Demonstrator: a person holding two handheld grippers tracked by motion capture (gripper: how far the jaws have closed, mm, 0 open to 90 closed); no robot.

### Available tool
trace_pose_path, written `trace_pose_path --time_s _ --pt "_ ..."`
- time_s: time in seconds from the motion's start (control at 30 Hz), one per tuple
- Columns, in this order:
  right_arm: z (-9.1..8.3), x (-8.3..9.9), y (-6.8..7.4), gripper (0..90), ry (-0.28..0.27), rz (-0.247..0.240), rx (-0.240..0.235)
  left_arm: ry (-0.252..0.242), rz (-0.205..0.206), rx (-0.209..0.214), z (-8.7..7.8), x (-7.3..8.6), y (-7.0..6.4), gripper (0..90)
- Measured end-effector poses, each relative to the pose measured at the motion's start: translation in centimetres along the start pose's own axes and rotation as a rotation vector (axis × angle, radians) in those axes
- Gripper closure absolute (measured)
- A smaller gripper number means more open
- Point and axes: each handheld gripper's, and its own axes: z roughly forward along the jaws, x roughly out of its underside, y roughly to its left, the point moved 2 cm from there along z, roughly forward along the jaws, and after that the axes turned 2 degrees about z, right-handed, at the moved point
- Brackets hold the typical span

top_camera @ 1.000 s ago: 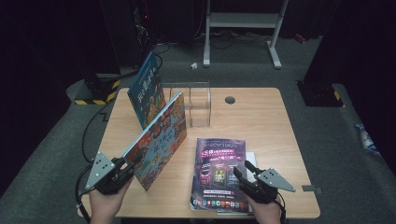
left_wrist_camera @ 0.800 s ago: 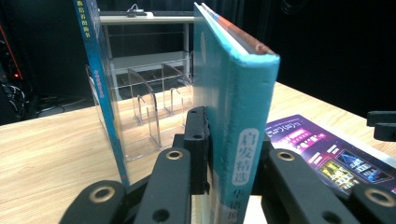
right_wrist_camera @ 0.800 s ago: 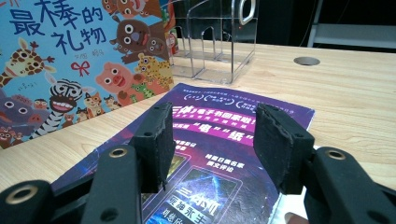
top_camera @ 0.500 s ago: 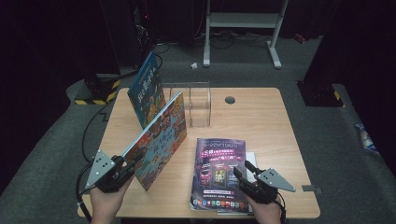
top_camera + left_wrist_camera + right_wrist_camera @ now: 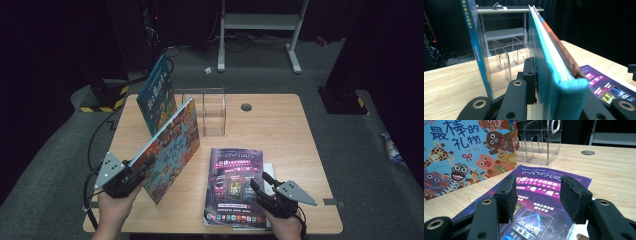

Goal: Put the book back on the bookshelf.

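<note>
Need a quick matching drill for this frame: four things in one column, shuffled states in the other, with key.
Things
1. Colourful animal picture book
2. Purple glossy magazine
3. Blue-covered book
4. Clear acrylic file rack

States
A. lying flat on the wooden table
B. standing at the rack's left side
C. clamped on edge in the left gripper
D. transparent, slots without books

Pairs: 1-C, 2-A, 3-B, 4-D. The right gripper is open over the magazine.
</note>
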Motion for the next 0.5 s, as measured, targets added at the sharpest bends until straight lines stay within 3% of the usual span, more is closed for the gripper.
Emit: trace_pose_path --time_s 0.27,0.5 --pt "0.1 0.0 0.1 47.0 0.004 -0.001 -0.004 -0.003 0.005 0.024 0.7 -0.3 0.2 76.5" --pt "0.1 0.1 0.0 47.0 0.005 -0.003 -0.004 -0.019 0.022 -0.004 1.6 -0.5 -0.2 75.8"
